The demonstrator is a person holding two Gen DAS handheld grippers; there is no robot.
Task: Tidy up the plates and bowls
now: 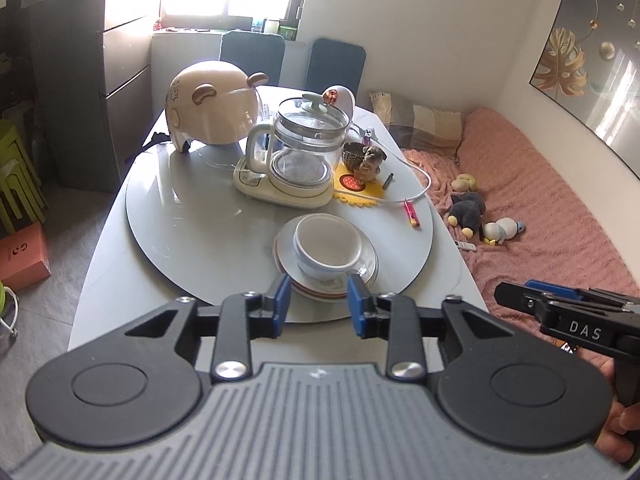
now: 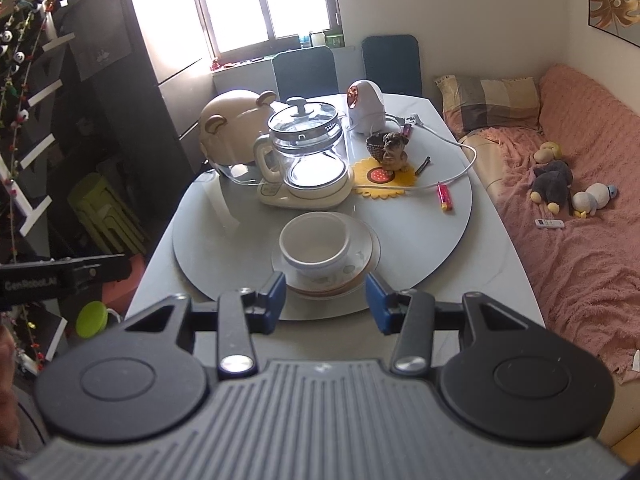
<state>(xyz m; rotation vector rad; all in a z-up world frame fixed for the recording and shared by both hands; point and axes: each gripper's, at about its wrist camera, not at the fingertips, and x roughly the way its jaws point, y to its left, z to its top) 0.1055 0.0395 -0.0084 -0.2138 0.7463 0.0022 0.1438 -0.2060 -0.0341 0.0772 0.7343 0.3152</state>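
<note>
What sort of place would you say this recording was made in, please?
Most likely a lived-in home dining corner: a table with a glass kettle and stacked bowls on plates, beside a pink-covered sofa or daybed with soft toys.

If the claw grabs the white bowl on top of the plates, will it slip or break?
The white bowl looks glazed and shiny, so it may well slip between the pads. It seems to be ceramic, so probably stiff and breakable if dropped. It sits loose on the stack of plates, so a push would likely slide it or rattle the plates rather than tip it.
</note>
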